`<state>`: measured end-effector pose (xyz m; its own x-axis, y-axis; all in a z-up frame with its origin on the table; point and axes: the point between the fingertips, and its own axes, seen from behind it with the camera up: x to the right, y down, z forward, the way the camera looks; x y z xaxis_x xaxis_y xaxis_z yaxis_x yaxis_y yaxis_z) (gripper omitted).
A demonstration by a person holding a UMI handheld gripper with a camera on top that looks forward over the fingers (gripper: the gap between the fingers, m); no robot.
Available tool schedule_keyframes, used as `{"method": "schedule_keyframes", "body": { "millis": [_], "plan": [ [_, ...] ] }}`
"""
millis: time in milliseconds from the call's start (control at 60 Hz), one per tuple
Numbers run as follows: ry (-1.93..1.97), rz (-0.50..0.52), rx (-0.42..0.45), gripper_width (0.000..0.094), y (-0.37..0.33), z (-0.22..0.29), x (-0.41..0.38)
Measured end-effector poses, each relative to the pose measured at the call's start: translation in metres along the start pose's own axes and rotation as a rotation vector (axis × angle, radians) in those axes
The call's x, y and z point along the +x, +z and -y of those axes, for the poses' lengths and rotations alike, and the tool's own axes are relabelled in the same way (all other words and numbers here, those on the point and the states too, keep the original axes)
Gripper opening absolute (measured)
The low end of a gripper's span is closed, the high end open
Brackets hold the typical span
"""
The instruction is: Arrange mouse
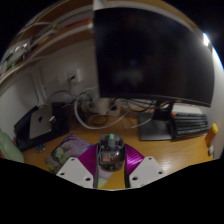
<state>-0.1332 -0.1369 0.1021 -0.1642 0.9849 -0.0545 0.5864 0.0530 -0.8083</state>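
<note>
A small dark mouse (110,150) with a translucent shell and coloured bits inside sits between my gripper's (110,160) two fingers. The magenta pads (86,160) press against both of its sides, so the gripper is shut on it. The mouse appears lifted above the wooden desk (60,158), and its rear part is hidden between the fingers.
A large dark monitor (150,50) fills the space beyond the fingers, its stand (158,127) on the desk to the right. A keyboard (192,124) lies further right. A black box (40,124) and tangled cables (90,105) stand to the left.
</note>
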Motion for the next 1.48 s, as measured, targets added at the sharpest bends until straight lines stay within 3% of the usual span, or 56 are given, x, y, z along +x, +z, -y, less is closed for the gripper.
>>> {"method": "schedule_keyframes", "body": {
  "millis": [150, 317, 483, 517, 600, 633, 700, 1050, 1283, 1483],
  "plan": [
    [-0.062, 0.046, -0.063, 0.0355, 0.045, -0.04, -0.084],
    [-0.12, 0.063, -0.118, 0.0359, 0.077, -0.085, -0.121],
    [-0.14, 0.034, -0.122, 0.0469, 0.08, -0.091, -0.121],
    [-0.13, 0.04, -0.134, 0.0546, 0.079, -0.093, -0.122],
    [-0.086, 0.062, -0.157, 0.0881, 0.067, -0.091, -0.12],
    [-0.076, 0.06, -0.16, 0.0828, 0.057, -0.087, -0.116],
    [-0.084, 0.059, -0.162, 0.0867, 0.032, -0.077, -0.103],
    [-0.042, -0.027, -0.2, 0.0872, -0.127, -0.053, 0.023],
    [-0.038, -0.113, -0.187, 0.087, -0.166, -0.06, 0.104],
    [-0.035, -0.078, -0.192, 0.087, -0.188, -0.074, 0.12]
  ]
}}
